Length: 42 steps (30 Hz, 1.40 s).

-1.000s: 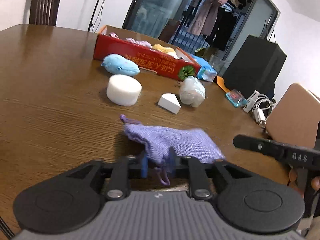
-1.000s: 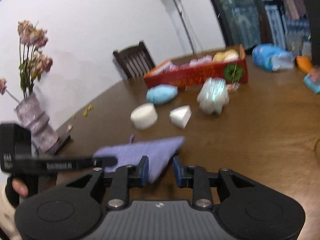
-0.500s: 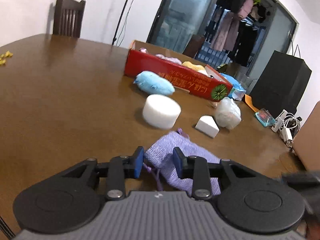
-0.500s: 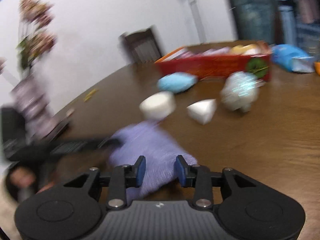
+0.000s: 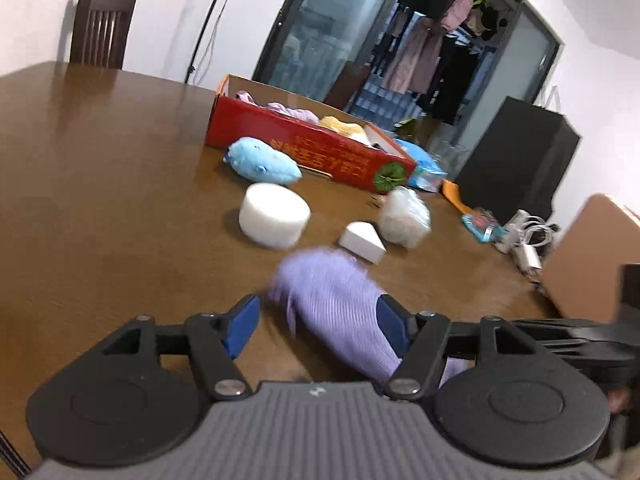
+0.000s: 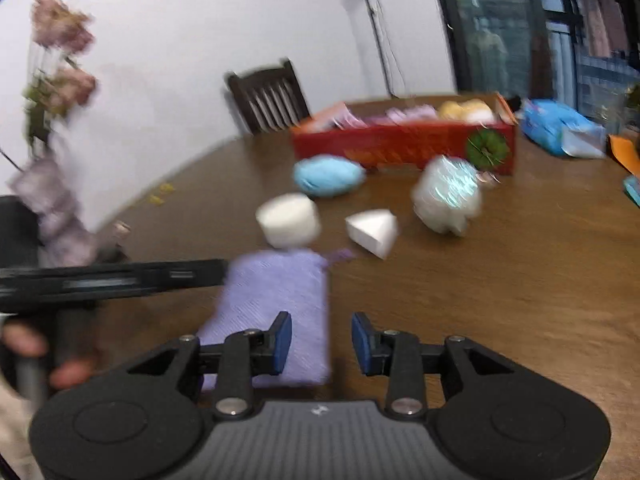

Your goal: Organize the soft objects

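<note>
Your left claw (image 5: pixel 318 326) had just been opening, and its jaws stood wide with the purple knitted pouch (image 5: pixel 340 308) lying between them. The blue pad on the right of the frame touched or nearly touched the fabric, while the left pad stood clear, so it gripped nothing.

Your right claw (image 6: pixel 322 338) was partly open and empty. In its view the pouch (image 6: pixel 276 304) lay on the tabletop (image 6: pixel 500 280) just left of the gap, passing behind the left pad, with only its right edge reaching toward the opening.

The pouch's long axis ran away from you toward the middle of the frame, its drawstring end pointing at the white wedge-shaped sponge (image 6: pixel 374 232) and the round white sponge (image 6: pixel 288 220).

The red cardboard box (image 5: pixel 308 148), already holding soft things, sat well beyond, in the upper centre of the frame. Judging by that, the left claw was better placed: the pouch sat inside its jaws, whereas the right would need to shift leftward first.
</note>
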Each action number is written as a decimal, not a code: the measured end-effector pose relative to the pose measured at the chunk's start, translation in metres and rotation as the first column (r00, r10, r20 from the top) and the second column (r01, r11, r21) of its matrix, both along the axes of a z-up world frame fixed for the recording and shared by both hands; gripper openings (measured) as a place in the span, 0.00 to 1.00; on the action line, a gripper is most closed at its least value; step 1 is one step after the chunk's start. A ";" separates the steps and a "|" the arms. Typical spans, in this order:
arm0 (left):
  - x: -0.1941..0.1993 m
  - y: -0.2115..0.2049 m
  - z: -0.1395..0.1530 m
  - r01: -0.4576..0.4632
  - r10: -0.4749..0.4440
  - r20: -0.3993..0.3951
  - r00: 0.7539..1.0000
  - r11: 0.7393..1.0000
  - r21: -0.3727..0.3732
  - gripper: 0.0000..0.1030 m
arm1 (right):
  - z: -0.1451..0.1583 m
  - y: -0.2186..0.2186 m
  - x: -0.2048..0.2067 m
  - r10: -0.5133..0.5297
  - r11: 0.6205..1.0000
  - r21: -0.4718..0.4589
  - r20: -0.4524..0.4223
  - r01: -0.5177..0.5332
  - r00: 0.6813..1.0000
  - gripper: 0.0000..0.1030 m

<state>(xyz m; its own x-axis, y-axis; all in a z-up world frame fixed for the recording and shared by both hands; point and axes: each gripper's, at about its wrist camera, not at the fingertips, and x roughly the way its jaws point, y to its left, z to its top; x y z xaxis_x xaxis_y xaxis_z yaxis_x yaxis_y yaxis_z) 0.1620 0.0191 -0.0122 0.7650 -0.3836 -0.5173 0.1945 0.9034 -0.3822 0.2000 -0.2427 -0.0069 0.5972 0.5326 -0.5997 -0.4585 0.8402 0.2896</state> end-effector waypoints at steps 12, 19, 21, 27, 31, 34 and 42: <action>-0.022 0.034 0.005 -0.159 0.159 -0.009 0.987 0.987 -0.029 0.70 | 0.012 0.010 0.016 0.039 0.997 0.070 0.059 -0.044 0.997 0.34; 0.002 -0.010 -0.017 0.000 -0.008 -0.093 0.996 0.997 -0.080 0.47 | -0.021 0.011 0.023 -0.067 0.998 0.016 0.061 0.066 0.996 0.52; 0.003 -0.008 -0.016 0.002 -0.010 -0.083 0.997 0.996 -0.087 0.37 | -0.022 0.019 0.020 -0.062 0.998 -0.023 0.079 0.064 0.995 0.50; 0.005 -0.001 -0.012 0.005 -0.011 -0.060 0.998 0.995 -0.100 0.16 | -0.022 0.040 0.011 -0.048 0.990 -0.128 0.125 0.064 0.991 0.22; 0.006 -0.003 -0.004 0.028 -0.032 -0.039 0.999 0.996 -0.085 0.11 | -0.016 0.043 0.009 -0.035 0.989 -0.135 0.132 0.053 0.991 0.03; 0.019 -0.002 0.019 0.057 -0.055 0.037 0.998 0.995 -0.078 0.11 | 0.005 0.033 0.013 -0.035 0.998 -0.053 0.161 0.044 0.986 0.03; 0.158 0.006 0.096 0.082 -0.073 0.193 0.978 0.996 -0.035 0.11 | 0.095 0.034 0.129 -0.016 1.000 0.007 0.309 0.014 0.951 0.03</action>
